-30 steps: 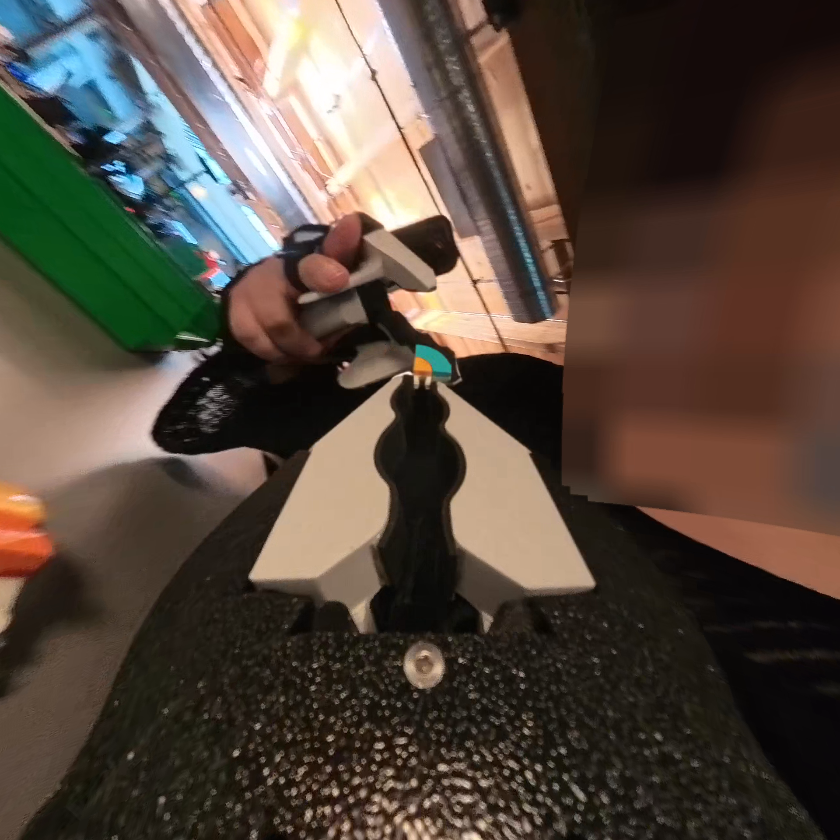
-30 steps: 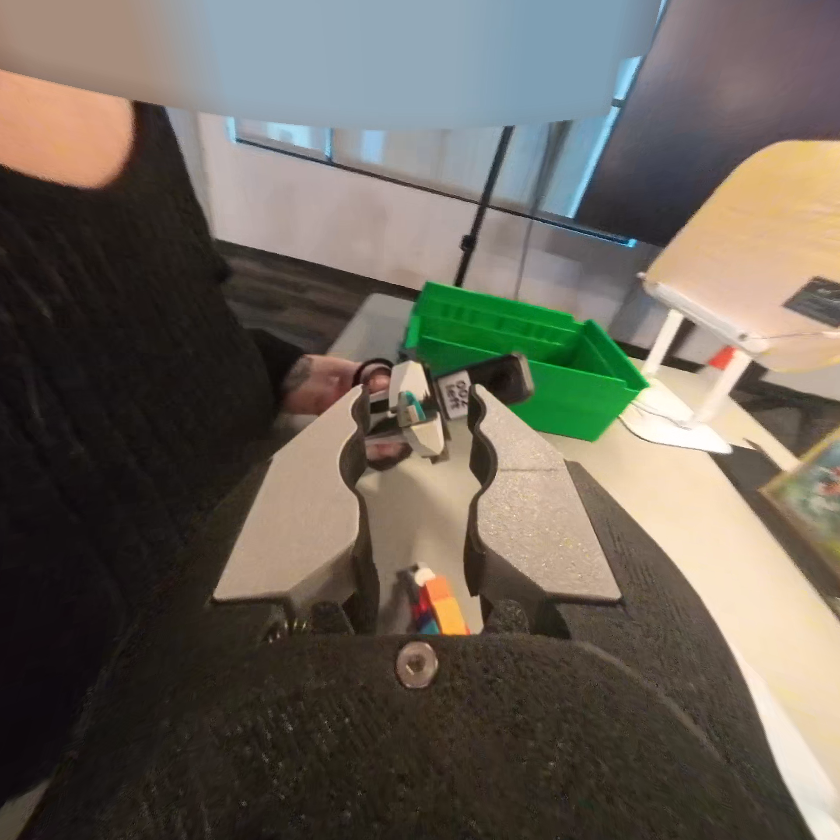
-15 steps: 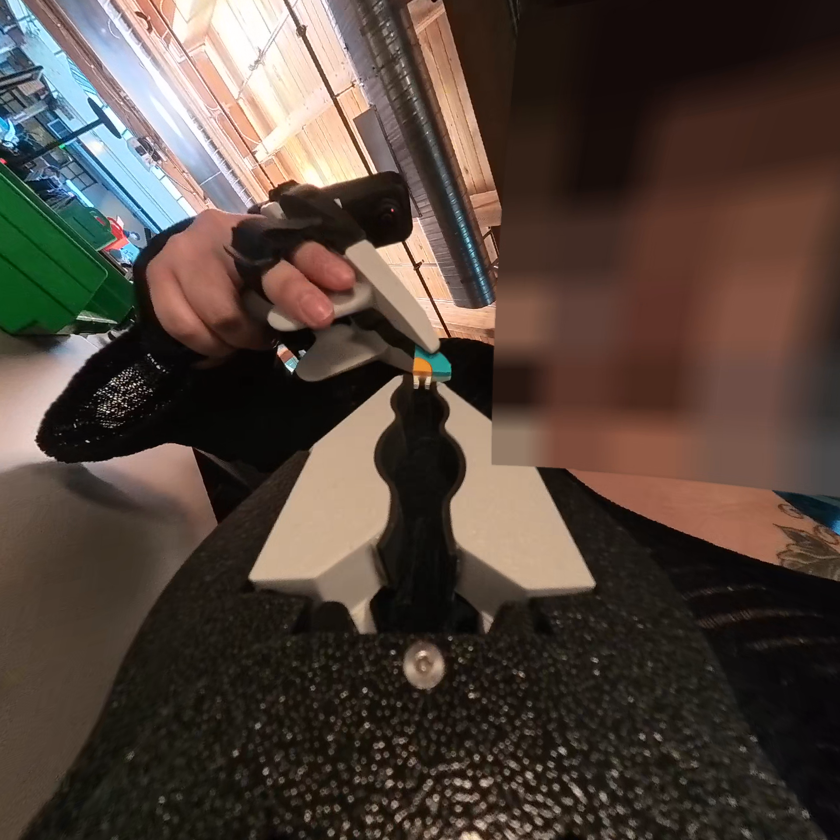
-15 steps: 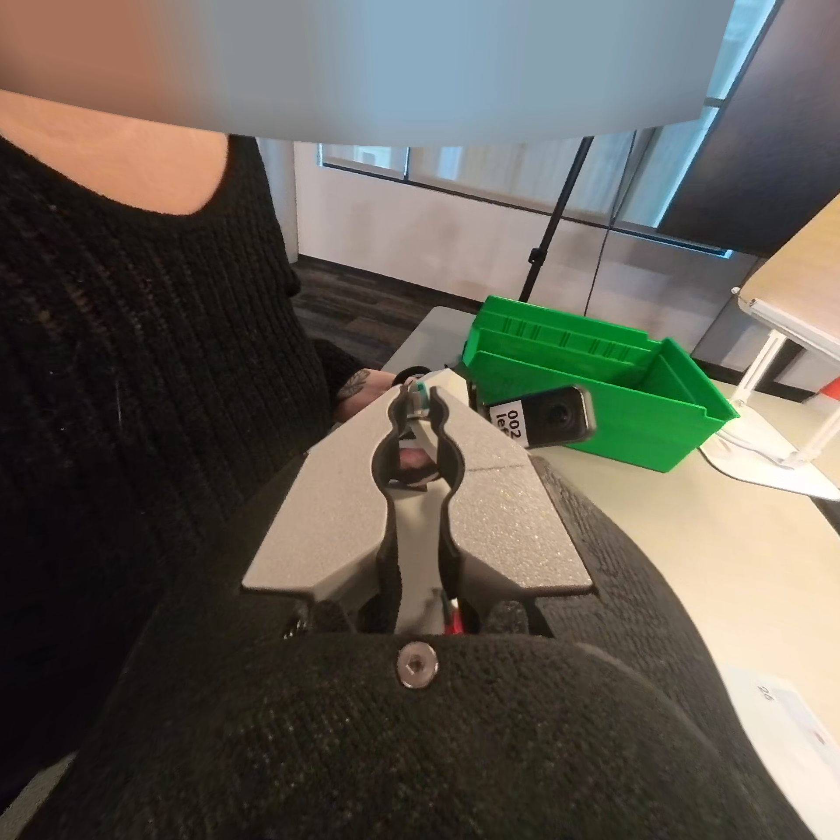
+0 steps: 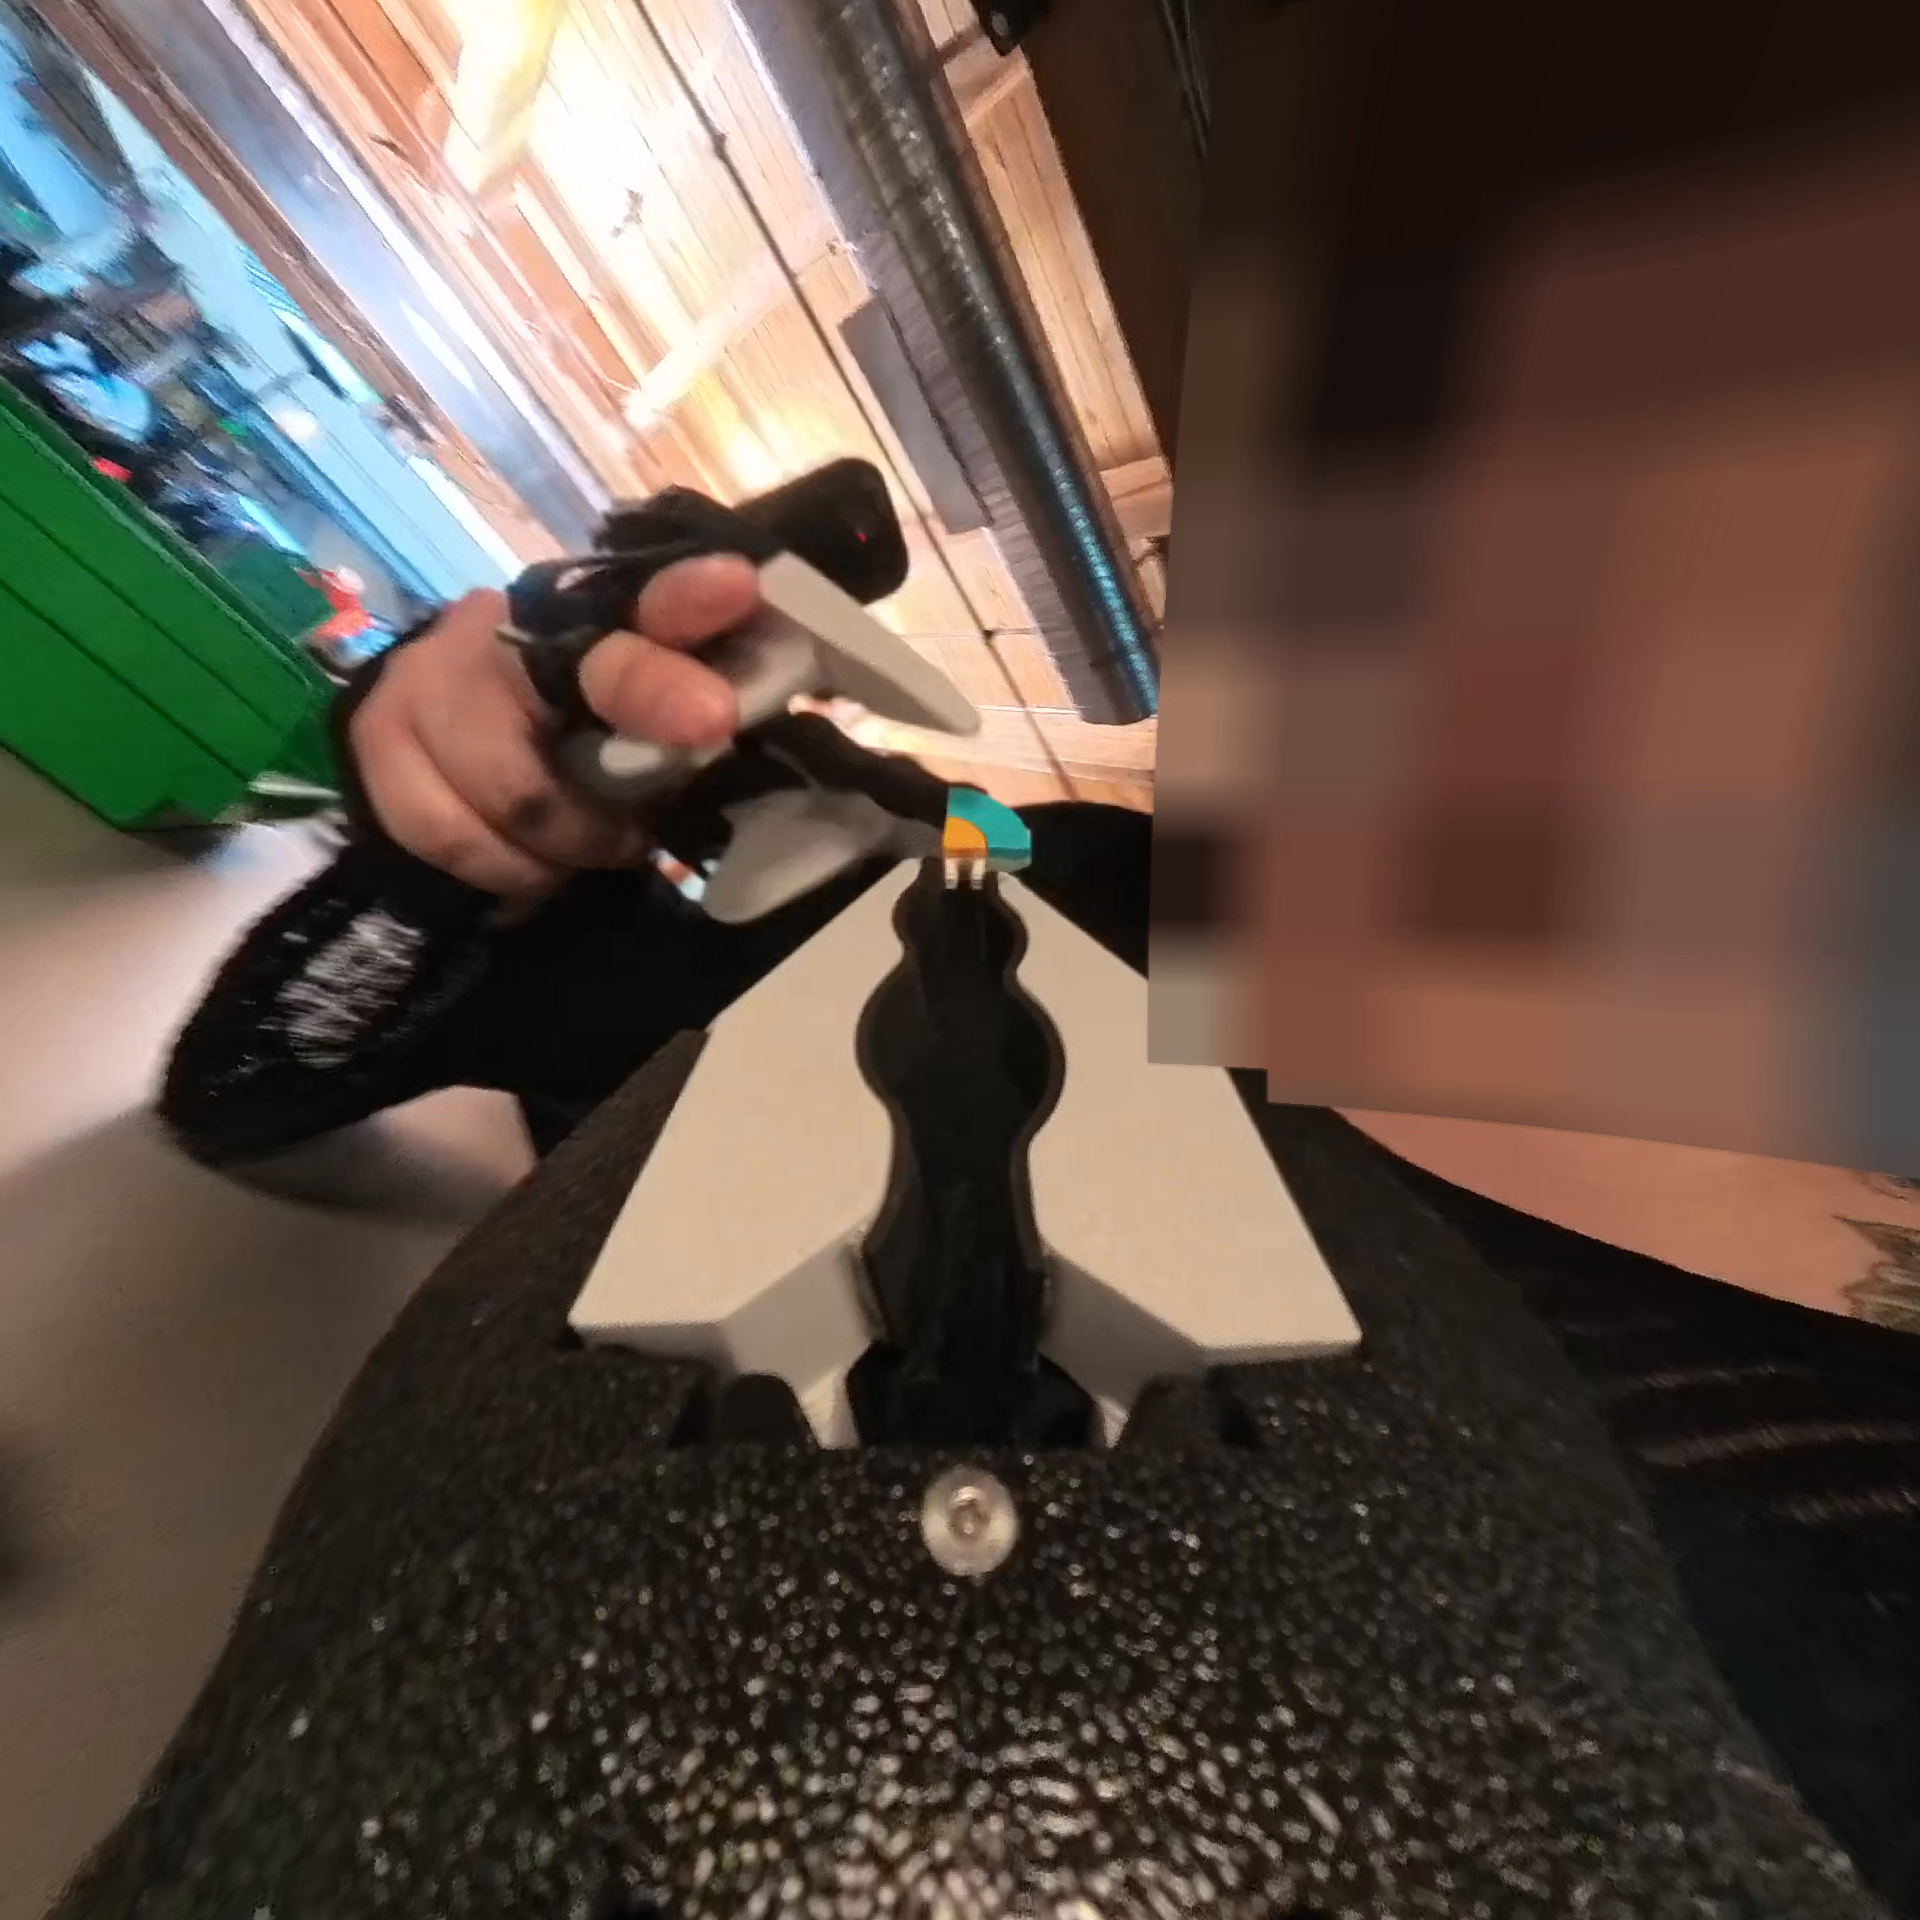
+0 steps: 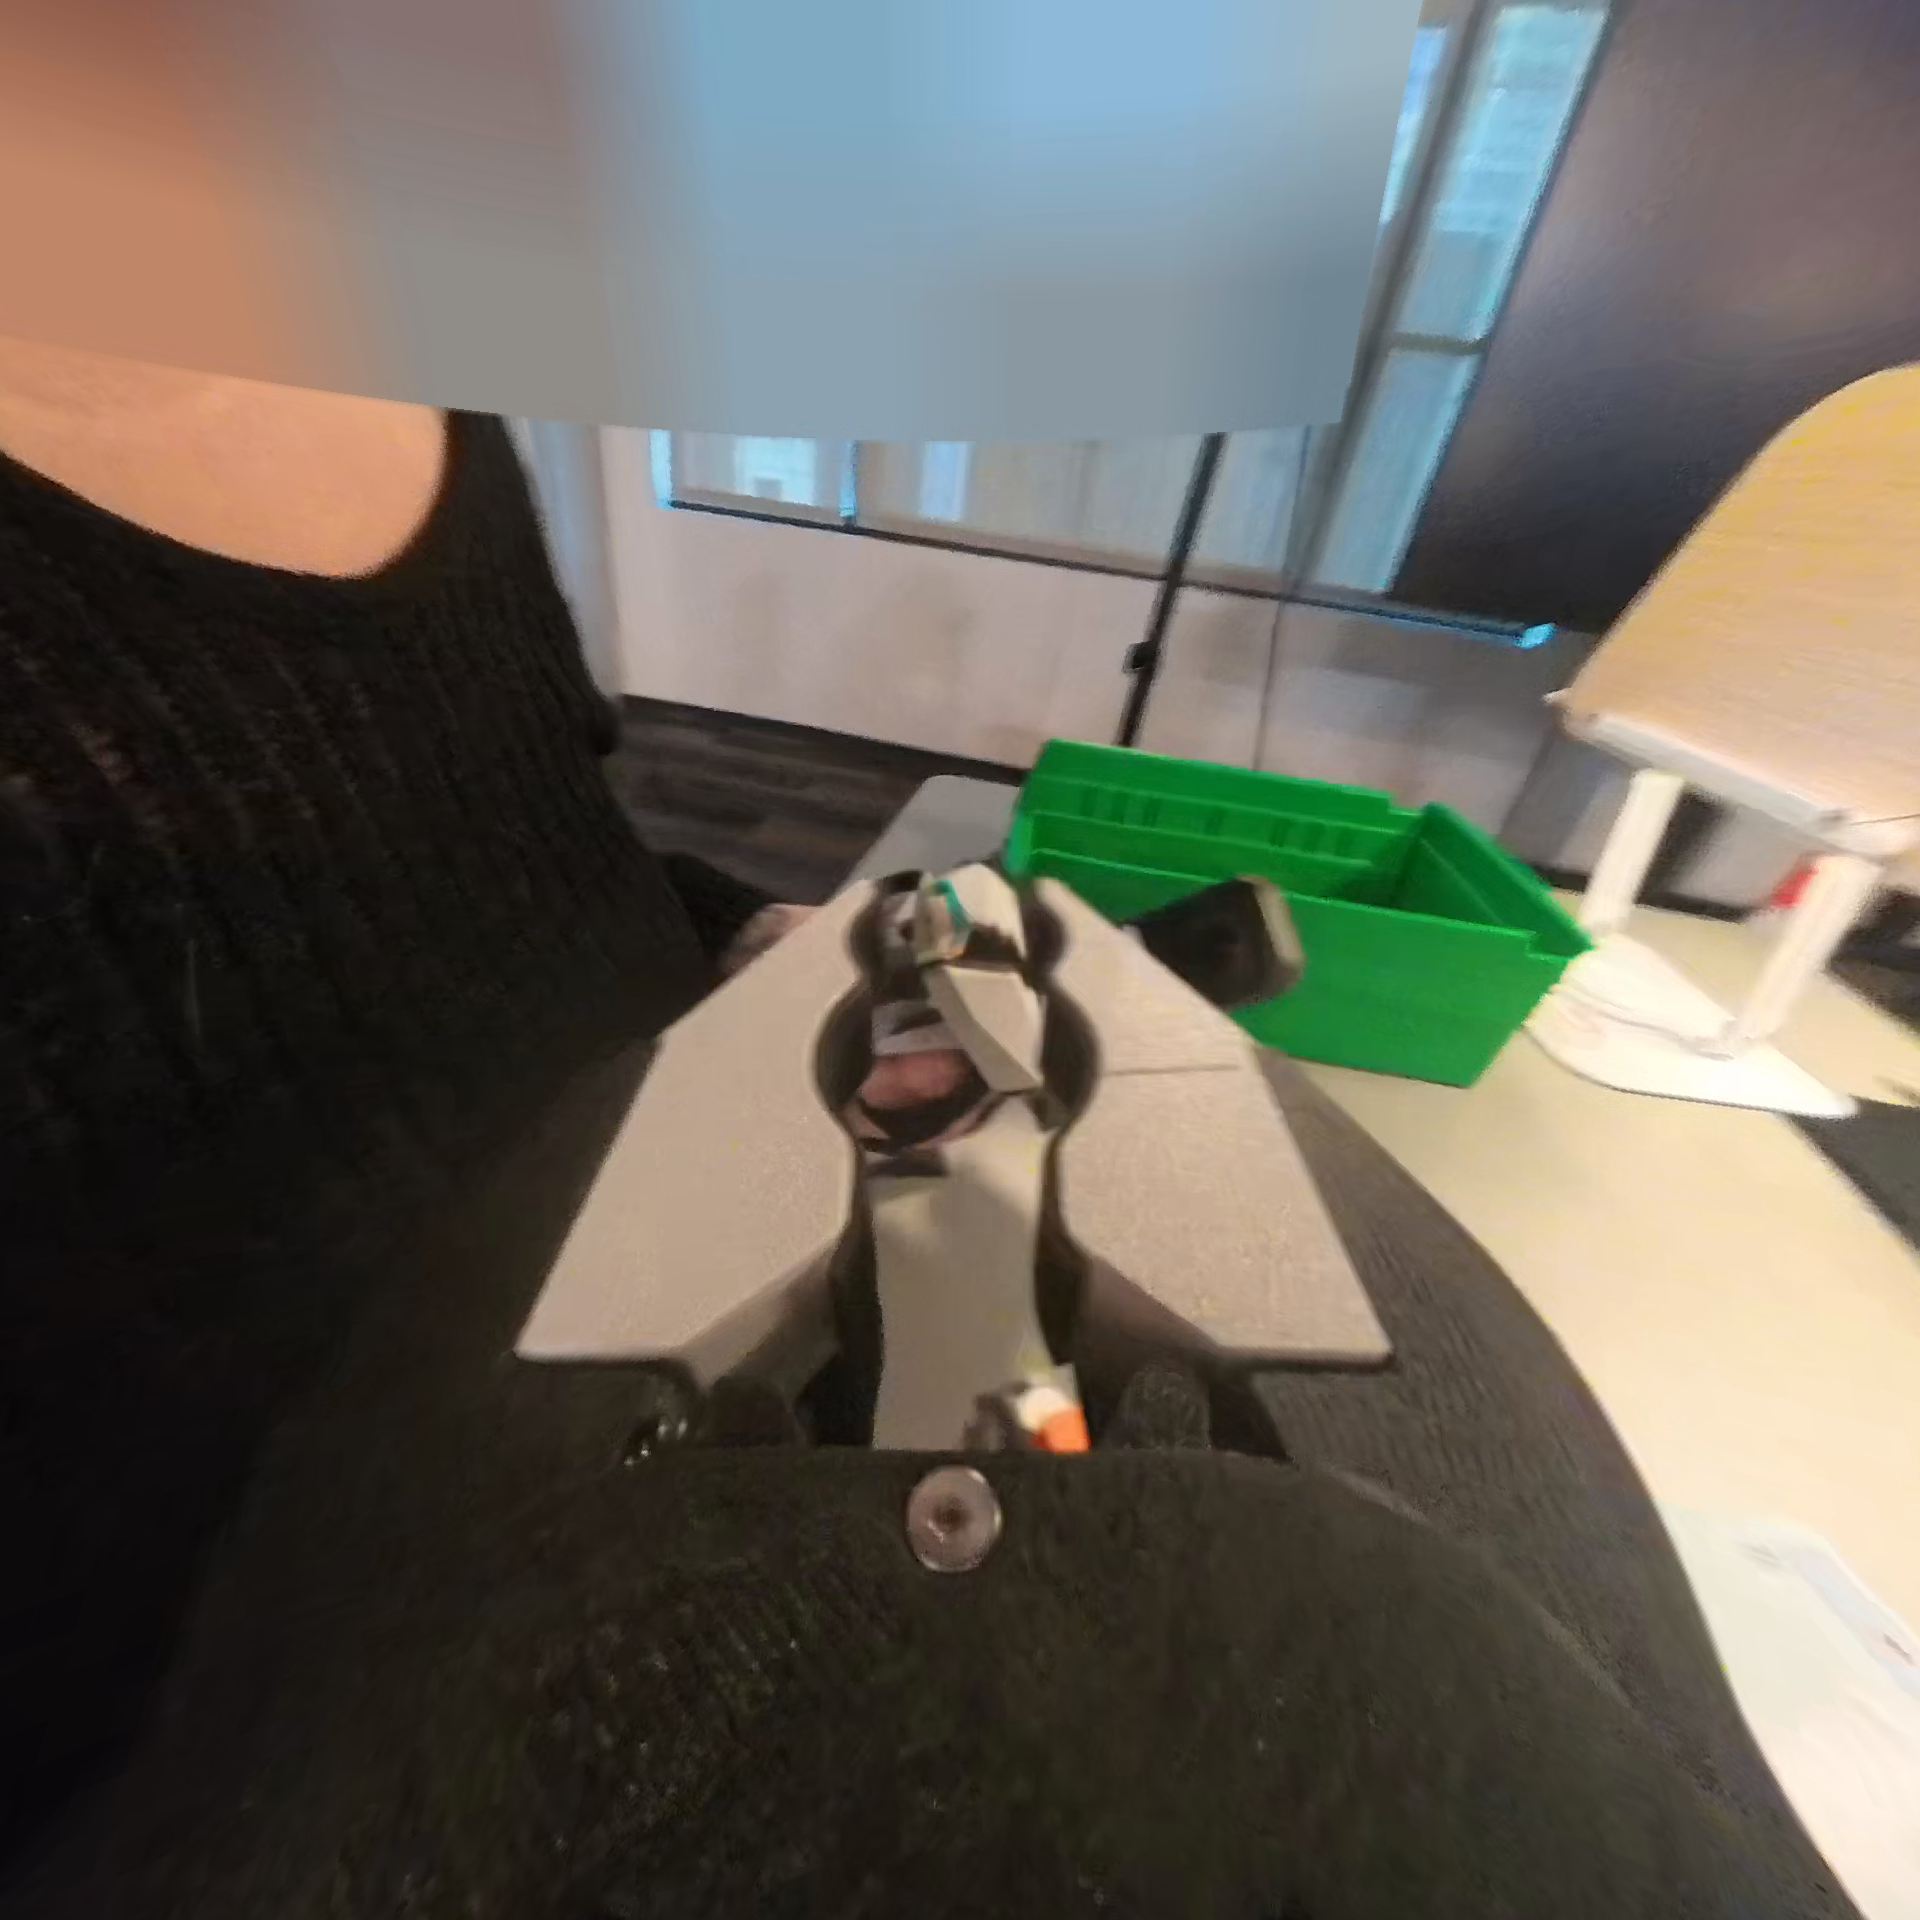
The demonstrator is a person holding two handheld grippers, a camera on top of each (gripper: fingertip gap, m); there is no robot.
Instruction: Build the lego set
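My left gripper (image 5: 964, 885) is shut on a small teal and orange lego piece (image 5: 987, 826) with white studs, held up in front of the person's black sweater. My right gripper (image 6: 956, 902) is open, its jaws a little apart on either side of that piece (image 6: 943, 906) and of the left gripper's grey fingers (image 6: 987, 1023). In the left wrist view the right gripper (image 5: 928, 774) is held by a hand, its lower finger close beside the piece. A small orange and white lego build (image 6: 1049, 1429) lies on the table below the right jaws.
A green bin (image 6: 1351, 935) stands on the beige table (image 6: 1507, 1247) at the back; it also shows in the left wrist view (image 5: 114, 644). A white stand (image 6: 1662, 904) holding a page is at the right. A white sheet (image 6: 1818, 1631) lies at the lower right. My left and right fingertips are right by each other.
The right gripper's jaws closed in around the piece half a second ago and have now spread apart again. The left gripper has kept its hold on the piece.
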